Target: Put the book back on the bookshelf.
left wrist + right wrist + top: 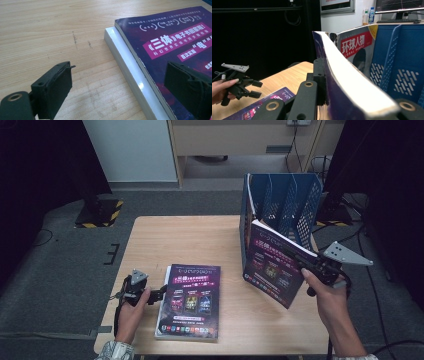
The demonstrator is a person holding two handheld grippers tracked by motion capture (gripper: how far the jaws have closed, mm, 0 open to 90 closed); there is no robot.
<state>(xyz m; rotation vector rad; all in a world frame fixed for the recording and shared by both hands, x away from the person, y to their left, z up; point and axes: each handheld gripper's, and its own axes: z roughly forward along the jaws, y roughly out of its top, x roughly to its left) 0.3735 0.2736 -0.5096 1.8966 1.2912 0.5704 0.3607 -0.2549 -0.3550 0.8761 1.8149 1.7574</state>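
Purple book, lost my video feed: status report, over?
Right tongs shut on raised purple book beside blue file rack. Left tongs open by stacked books. A magazine occupies one slot.

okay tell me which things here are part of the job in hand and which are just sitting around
In the job:
- purple book, clamped upright in the right tool
- blue file rack behind it
- second purple book, lying flat on a white one
- left tool, open beside its edge

Just there:
- red-titled magazine in the rack
- bottles and keyboard on the far desk
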